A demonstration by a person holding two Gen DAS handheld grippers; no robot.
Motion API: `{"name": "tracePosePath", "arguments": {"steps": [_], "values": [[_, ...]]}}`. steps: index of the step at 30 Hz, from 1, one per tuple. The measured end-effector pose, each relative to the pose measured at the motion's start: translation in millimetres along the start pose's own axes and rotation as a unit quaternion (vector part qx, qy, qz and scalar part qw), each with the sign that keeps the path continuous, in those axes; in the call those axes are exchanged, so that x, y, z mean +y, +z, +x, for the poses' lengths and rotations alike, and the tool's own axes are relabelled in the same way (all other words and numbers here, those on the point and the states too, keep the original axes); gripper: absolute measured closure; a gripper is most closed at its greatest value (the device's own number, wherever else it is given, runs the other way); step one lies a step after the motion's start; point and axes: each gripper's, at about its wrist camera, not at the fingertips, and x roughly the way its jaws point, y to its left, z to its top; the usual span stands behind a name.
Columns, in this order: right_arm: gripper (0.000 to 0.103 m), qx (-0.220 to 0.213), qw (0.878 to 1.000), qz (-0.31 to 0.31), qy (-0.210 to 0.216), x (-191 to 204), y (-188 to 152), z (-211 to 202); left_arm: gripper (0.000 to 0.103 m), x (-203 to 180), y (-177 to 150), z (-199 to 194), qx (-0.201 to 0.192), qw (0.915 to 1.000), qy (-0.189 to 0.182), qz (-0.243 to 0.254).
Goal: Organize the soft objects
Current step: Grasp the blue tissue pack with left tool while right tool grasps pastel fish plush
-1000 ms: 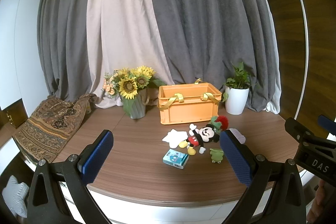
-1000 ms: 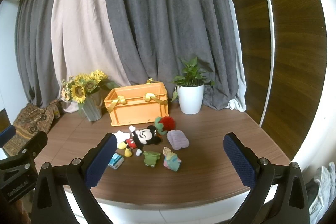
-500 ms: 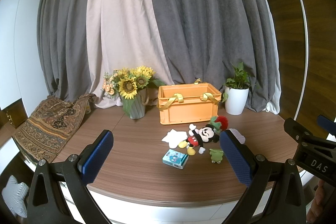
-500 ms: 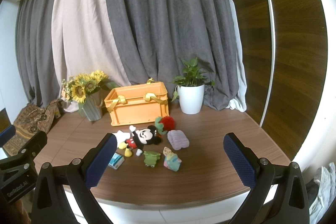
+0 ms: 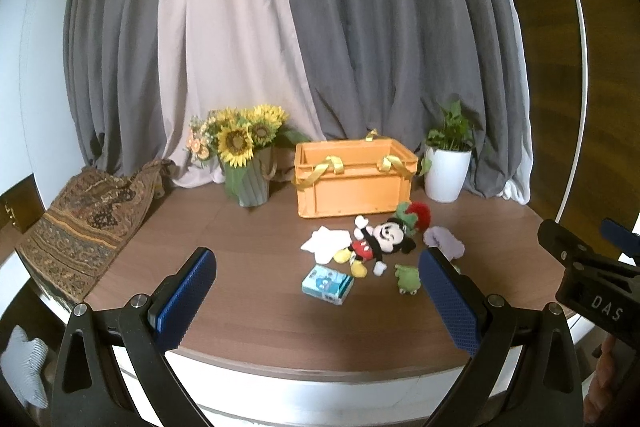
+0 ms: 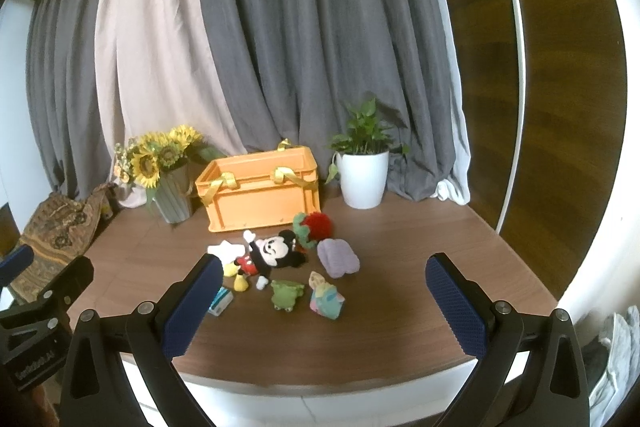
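An orange crate with yellow ribbon handles stands at the back of the wooden table. In front of it lie a Mickey Mouse plush, a red and green plush, a purple soft pad, a white cloth, a green frog toy, a blue tissue pack and a pastel plush. My left gripper and right gripper are both open and empty, held back at the table's near edge.
A sunflower bouquet in a grey vase stands left of the crate. A white potted plant stands to its right. A patterned cloth drapes over the left edge. Curtains hang behind.
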Motion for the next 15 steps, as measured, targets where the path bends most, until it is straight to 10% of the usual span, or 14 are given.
{"name": "tracePosePath", "arguments": {"steps": [15], "values": [[0.000,0.041,0.998,0.032,-0.034,8,-30,68,0.000,11,-20,79,0.031,0.9979,-0.033,0.046]]}}
